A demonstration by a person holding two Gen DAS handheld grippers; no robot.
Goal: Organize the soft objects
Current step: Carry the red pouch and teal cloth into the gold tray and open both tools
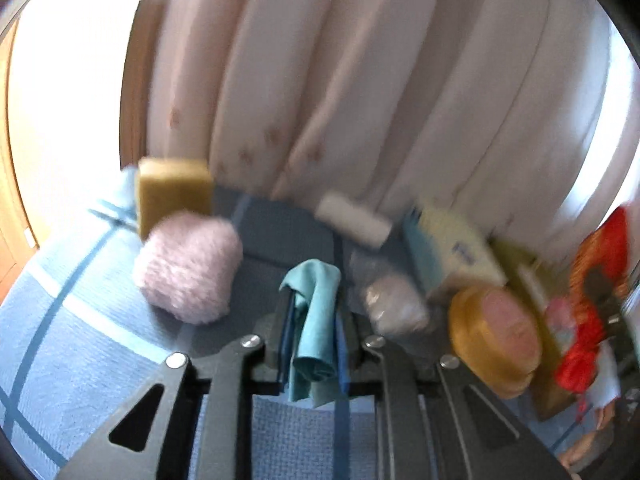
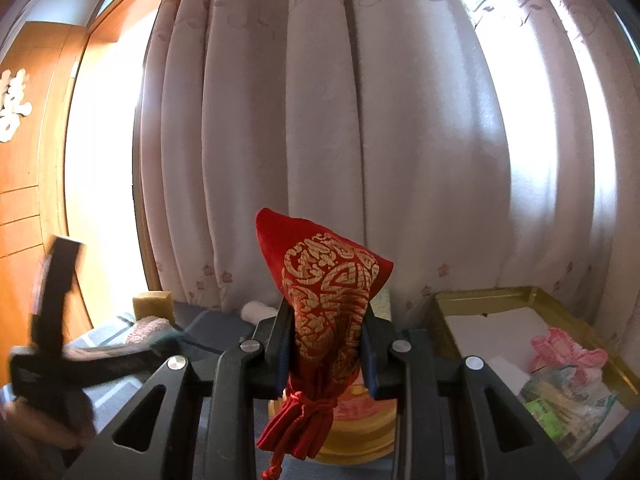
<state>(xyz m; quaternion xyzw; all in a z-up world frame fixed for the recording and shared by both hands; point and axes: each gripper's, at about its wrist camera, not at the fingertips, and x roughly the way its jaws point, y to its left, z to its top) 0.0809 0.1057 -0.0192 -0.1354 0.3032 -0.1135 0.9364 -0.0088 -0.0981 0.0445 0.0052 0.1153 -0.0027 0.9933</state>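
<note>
My left gripper (image 1: 314, 312) is shut on a teal cloth (image 1: 316, 320) and holds it above the blue striped bedspread (image 1: 72, 320). A fluffy pink ball (image 1: 188, 266) and a yellow sponge (image 1: 172, 194) lie to its left. My right gripper (image 2: 326, 332) is shut on a red pouch with gold pattern (image 2: 328, 312), held up, drawstring end hanging down. The pouch also shows in the left wrist view (image 1: 600, 280). The left gripper appears blurred at the left of the right wrist view (image 2: 52, 320).
A gold-rimmed tray (image 2: 560, 300) at the right holds a pink knitted item (image 2: 568, 350) and packets. A round gold tin (image 1: 492, 340) sits below the pouch. A white roll (image 1: 354, 220), a wrapped bundle (image 1: 394, 306) and a tissue pack (image 1: 452, 252) lie before the curtain (image 2: 360, 140).
</note>
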